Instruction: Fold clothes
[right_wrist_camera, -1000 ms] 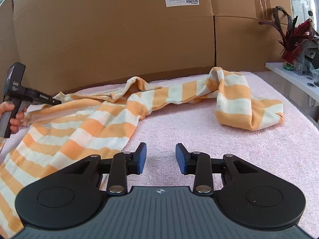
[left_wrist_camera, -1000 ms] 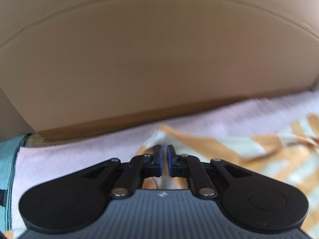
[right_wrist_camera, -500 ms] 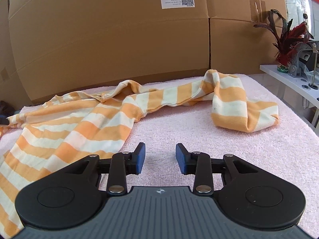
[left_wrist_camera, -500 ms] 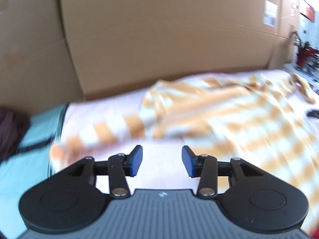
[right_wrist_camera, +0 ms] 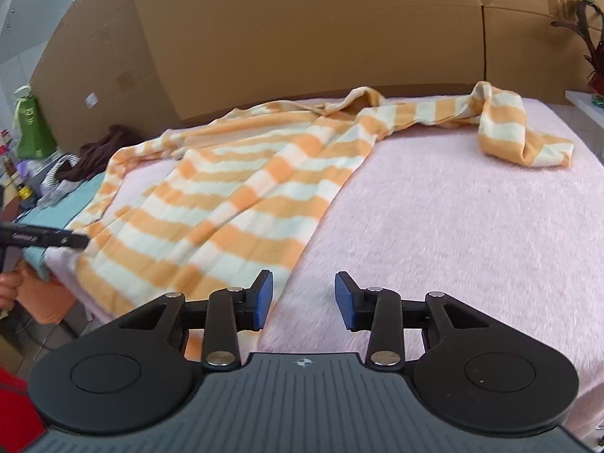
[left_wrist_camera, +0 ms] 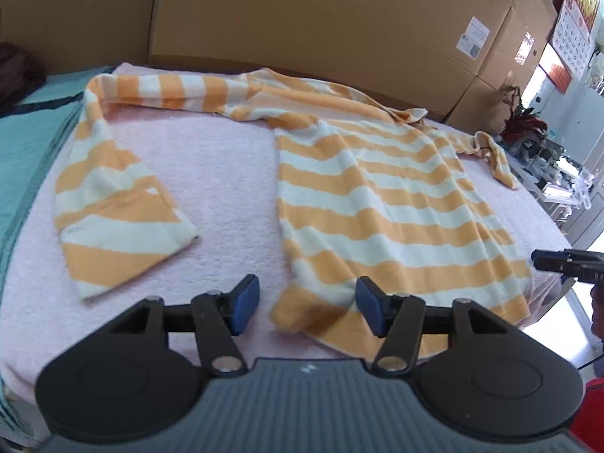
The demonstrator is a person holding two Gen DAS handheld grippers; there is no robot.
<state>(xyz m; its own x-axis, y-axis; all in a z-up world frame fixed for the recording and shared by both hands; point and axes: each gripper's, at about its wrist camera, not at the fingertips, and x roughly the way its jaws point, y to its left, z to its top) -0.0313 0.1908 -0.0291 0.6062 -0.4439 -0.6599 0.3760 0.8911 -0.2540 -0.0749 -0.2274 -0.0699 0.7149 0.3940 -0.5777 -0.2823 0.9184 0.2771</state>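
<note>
An orange-and-white striped sweater (left_wrist_camera: 381,196) lies spread on the pink towel-covered table (left_wrist_camera: 226,181). Its left sleeve (left_wrist_camera: 113,207) runs out flat and bends toward the front; the right sleeve (right_wrist_camera: 521,132) sits crumpled at the far right. My left gripper (left_wrist_camera: 307,307) is open, hovering just above the sweater's lower left hem corner with nothing between its fingers. My right gripper (right_wrist_camera: 304,300) is also open and empty, above the towel beside the sweater's right hem edge (right_wrist_camera: 298,256). Each gripper shows at the edge of the other's view.
Large cardboard boxes (right_wrist_camera: 309,37) wall off the back of the table. A teal cloth (left_wrist_camera: 26,139) and dark clothes (right_wrist_camera: 102,151) lie off the left end. A potted red plant (left_wrist_camera: 523,128) and a white shelf stand to the right. A hand (right_wrist_camera: 9,290) holds the left gripper.
The left gripper let go of the sleeve, opened, and pulled back from the far left corner to the sweater's near hem. The right gripper drew back and stayed open.
</note>
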